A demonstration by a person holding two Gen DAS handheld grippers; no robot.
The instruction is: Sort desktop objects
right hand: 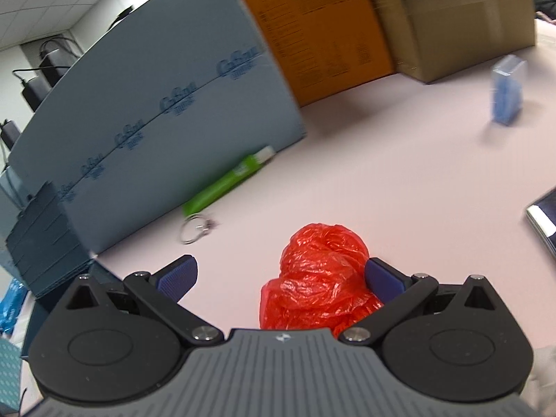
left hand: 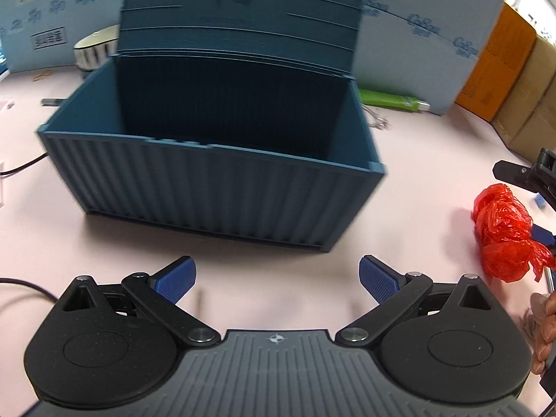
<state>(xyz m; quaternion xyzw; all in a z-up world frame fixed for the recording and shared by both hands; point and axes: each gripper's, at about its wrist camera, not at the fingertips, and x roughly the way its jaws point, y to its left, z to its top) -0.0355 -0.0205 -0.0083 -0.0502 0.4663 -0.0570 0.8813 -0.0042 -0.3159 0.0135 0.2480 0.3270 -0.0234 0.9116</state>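
The left gripper (left hand: 277, 279) has its fingers spread before the blue container box (left hand: 215, 160); the right gripper (right hand: 280, 278), fingers spread, brackets the red plastic bag (right hand: 323, 278), touching its right-hand finger; the blue board (right hand: 166, 111) beyond reads blurred, illegible lettering.

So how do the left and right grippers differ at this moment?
The left gripper faces the open blue storage box with nothing between its jaws; the right gripper has the red plastic bag between its jaws, against one pad. The left hovers over bare tabletop, the right sits at the bag. Both stand wide open, with blue pads.
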